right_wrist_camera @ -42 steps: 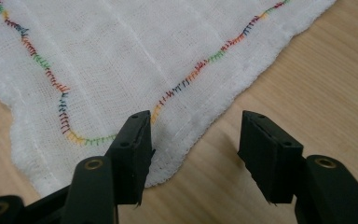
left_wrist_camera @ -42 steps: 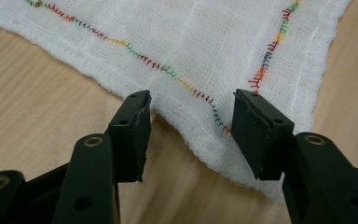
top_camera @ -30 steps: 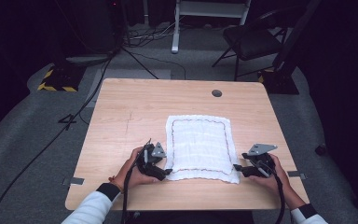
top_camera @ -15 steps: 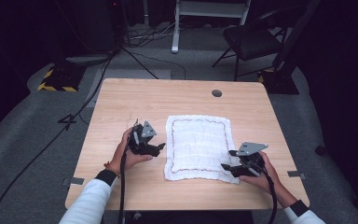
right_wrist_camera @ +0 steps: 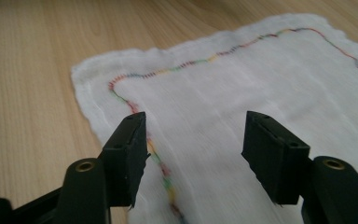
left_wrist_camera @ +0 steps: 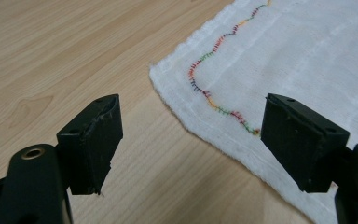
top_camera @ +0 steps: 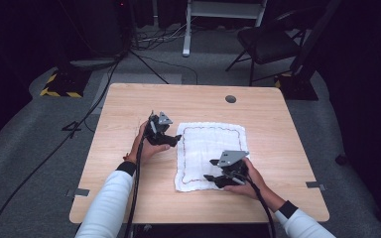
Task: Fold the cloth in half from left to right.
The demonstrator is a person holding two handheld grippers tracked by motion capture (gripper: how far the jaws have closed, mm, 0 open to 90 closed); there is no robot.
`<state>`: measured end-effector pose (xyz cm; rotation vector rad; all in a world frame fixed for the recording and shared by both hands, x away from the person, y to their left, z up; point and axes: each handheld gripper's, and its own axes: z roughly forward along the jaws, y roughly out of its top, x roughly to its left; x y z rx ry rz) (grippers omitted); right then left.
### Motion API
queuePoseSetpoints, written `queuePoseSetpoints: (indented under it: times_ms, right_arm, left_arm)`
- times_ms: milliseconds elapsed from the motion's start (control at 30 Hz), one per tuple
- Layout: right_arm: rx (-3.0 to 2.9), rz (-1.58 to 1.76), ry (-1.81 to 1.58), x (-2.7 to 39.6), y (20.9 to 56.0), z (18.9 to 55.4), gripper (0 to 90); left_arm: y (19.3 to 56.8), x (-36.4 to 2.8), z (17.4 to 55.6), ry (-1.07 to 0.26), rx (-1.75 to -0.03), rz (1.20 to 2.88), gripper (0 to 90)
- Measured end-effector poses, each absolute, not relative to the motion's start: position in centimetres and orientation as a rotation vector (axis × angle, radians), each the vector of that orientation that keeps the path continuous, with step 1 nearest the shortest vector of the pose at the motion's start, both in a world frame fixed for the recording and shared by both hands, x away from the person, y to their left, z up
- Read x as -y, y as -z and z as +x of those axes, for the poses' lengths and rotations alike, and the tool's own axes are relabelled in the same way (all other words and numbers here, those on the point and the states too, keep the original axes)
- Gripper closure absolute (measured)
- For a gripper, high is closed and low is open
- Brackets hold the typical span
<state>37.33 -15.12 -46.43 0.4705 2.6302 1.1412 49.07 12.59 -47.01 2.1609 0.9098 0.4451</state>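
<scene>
A white cloth (top_camera: 209,146) with a wavy multicoloured stitched border lies flat on the wooden table (top_camera: 129,109). My left gripper (top_camera: 174,139) sits at the cloth's left edge near its far corner. In the left gripper view, the left gripper (left_wrist_camera: 191,109) is open over that corner of the cloth (left_wrist_camera: 298,51), and nothing is pinched. My right gripper (top_camera: 210,177) hovers over the near part of the cloth. Seen in the right gripper view, the right gripper (right_wrist_camera: 196,123) has just been closing its jaws a little. It stays open, with the cloth (right_wrist_camera: 242,79) lying flat below the gap.
A round cable hole (top_camera: 230,99) sits near the table's far edge. Beyond the table stand a dark chair (top_camera: 265,44) and a yellow-and-black striped base (top_camera: 59,87), with cables across the grey floor. Bare wood lies left and right of the cloth.
My left gripper has moved away from the front edge along the cloth's left side toward its far corner. The right gripper has slid left from the cloth's right corner onto the cloth.
</scene>
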Motion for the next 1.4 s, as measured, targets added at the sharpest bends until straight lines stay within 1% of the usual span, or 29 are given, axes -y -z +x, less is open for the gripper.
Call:
queuePoseSetpoints:
  times_ms: [167, 267, 333, 433, 500, 633, 700, 800, 867, 933, 967, 1033, 1067, 1100, 1133, 1167, 1267, 1400]
  right_arm:
    - [-2.687, 0.364, -1.148, 11.7, 47.1, 36.6, 40.9]
    - [-2.720, 0.311, -1.142, 10.1, 47.8, 36.1, 41.3]
    - [-2.737, 0.290, -1.137, 9.2, 48.1, 35.8, 41.6]
    - [-2.750, 0.266, -1.125, 8.2, 48.6, 35.6, 43.3]
    - [-2.744, 0.264, -1.133, 7.8, 48.8, 35.4, 45.4]
    - [-2.757, 0.252, -1.117, 7.1, 49.3, 35.4, 46.4]
    - [-2.758, 0.272, -1.129, 6.9, 49.5, 35.4, 47.4]
    - [-2.762, 0.277, -1.126, 7.0, 49.5, 35.5, 52.3]
    - [-2.760, 0.293, -1.129, 7.1, 49.5, 35.5, 58.9]
    - [-2.752, 0.313, -1.120, 7.1, 49.4, 35.6, 67.7]
    - [-2.748, 0.328, -1.112, 7.2, 49.4, 35.6, 72.2]
    - [-2.739, 0.347, -1.097, 7.3, 49.3, 35.8, 78.7]
    - [-2.735, 0.350, -1.094, 7.3, 49.3, 35.8, 79.7]
    - [-2.730, 0.349, -1.090, 7.3, 49.3, 35.8, 80.6]
    - [-2.720, 0.343, -1.083, 7.2, 49.3, 35.6, 81.9]
    - [-2.713, 0.337, -1.070, 7.2, 49.3, 35.5, 82.3]
    - [-2.704, 0.331, -1.065, 7.1, 49.3, 35.4, 83.3]
    - [-2.708, 0.302, -1.068, 7.0, 49.1, 35.4, 83.9]
  left_arm:
    - [47.9, -11.9, 50.5, -0.473, -0.941, 2.175, 21.2]
    - [48.2, -11.8, 51.4, -0.468, -0.968, 2.165, 21.2]
    - [48.5, -11.7, 52.0, -0.434, -1.008, 2.133, 21.1]
    - [48.9, -11.7, 52.7, -0.408, -1.031, 2.114, 20.9]
    - [49.3, -11.6, 53.0, -0.416, -1.044, 2.113, 20.5]
    - [50.0, -11.3, 53.4, -0.408, -1.060, 2.161, 20.1]
    - [50.2, -11.3, 53.4, -0.400, -1.068, 2.153, 19.6]
    - [50.2, -11.5, 53.5, -0.385, -1.068, 2.152, 19.7]
    - [50.2, -11.5, 53.5, -0.378, -1.053, 2.151, 21.1]
    - [50.0, -11.5, 53.4, -0.366, -1.024, 2.162, 32.1]
    - [49.9, -11.5, 53.3, -0.355, -1.019, 2.162, 35.5]
    - [49.8, -11.5, 53.2, -0.332, -0.991, 2.166, 52.0]
    - [49.8, -11.5, 53.2, -0.326, -0.986, 2.164, 55.6]
    - [49.8, -11.6, 53.2, -0.309, -0.976, 2.165, 61.0]
    - [49.8, -11.6, 53.2, -0.290, -0.969, 2.163, 69.0]
    - [49.8, -11.7, 53.2, -0.276, -0.967, 2.156, 73.2]
    - [49.8, -11.9, 53.0, -0.253, -0.954, 2.163, 82.7]
    - [49.7, -12.1, 52.7, -0.264, -0.951, 2.171, 85.7]
